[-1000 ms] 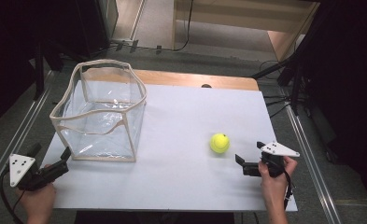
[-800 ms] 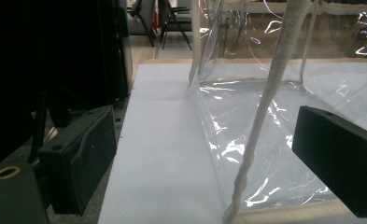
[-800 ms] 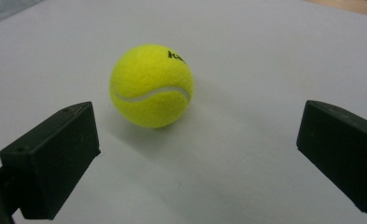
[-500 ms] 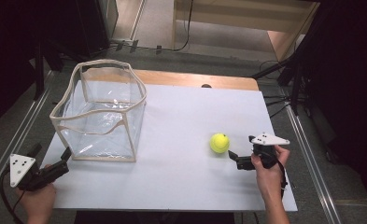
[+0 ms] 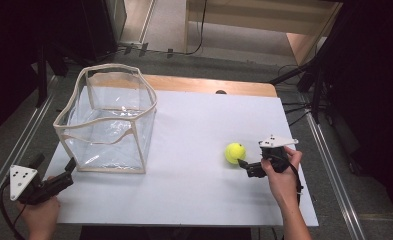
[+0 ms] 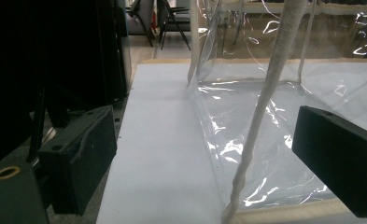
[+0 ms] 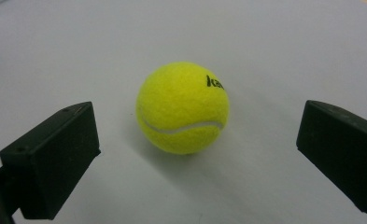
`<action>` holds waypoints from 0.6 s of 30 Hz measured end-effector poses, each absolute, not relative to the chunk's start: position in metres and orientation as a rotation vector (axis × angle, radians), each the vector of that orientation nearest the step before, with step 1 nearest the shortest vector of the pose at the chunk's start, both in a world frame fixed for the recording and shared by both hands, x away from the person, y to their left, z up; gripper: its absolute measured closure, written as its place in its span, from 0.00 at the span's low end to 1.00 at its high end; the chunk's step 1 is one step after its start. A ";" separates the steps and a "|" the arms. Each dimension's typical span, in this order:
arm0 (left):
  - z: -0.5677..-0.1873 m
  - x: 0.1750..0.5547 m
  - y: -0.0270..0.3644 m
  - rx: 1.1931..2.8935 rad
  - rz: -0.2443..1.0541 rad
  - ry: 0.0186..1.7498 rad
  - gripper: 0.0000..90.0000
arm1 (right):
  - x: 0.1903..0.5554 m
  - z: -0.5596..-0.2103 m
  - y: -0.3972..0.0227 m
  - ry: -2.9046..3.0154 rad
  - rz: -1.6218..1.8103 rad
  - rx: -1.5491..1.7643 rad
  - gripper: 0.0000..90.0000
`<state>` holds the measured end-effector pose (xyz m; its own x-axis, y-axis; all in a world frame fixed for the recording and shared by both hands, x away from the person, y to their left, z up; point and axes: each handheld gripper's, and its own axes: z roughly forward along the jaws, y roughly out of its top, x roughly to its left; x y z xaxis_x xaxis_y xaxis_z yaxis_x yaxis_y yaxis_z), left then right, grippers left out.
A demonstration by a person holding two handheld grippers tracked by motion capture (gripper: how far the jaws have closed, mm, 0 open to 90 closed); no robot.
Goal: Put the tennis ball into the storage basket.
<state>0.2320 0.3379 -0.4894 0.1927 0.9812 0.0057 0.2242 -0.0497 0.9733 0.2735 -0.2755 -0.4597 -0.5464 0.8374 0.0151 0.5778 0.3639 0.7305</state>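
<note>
A yellow tennis ball [image 5: 235, 153] [image 7: 183, 108] lies on the white table top [image 5: 199, 145], right of centre. My right gripper [image 5: 245, 165] [image 7: 197, 158] is open just behind the ball, its jaws wide apart with the ball a little ahead of them and untouched. A clear plastic box-shaped bag with cream trim [image 5: 109, 120] [image 6: 270, 93] stands open at the left. My left gripper [image 5: 69, 170] [image 6: 214, 154] is open at the bag's near left corner, its jaws to either side of the cream corner seam [image 6: 260, 116].
Bare wood [image 5: 204, 85] edges the back of the table. Metal rails [image 5: 14, 150] run along both sides. Cables and stand legs [image 5: 309, 85] lie on the floor at the back right. A dark cabinet [image 6: 45, 56] stands left of the table.
My right gripper has moved left and forward, up to the tennis ball. The left gripper, the ball and the bag have stayed in place.
</note>
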 end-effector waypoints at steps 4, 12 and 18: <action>-0.489 0.232 0.338 1.475 0.965 1.214 0.08 | 0.279 -0.461 -0.270 2.309 0.947 1.279 0.00; -0.490 0.231 0.339 1.480 0.957 1.205 0.08 | 0.290 -0.466 -0.264 2.365 0.900 1.309 0.00; -0.490 0.231 0.338 1.482 0.953 1.198 0.08 | 0.301 -0.468 -0.257 2.418 0.859 1.289 0.00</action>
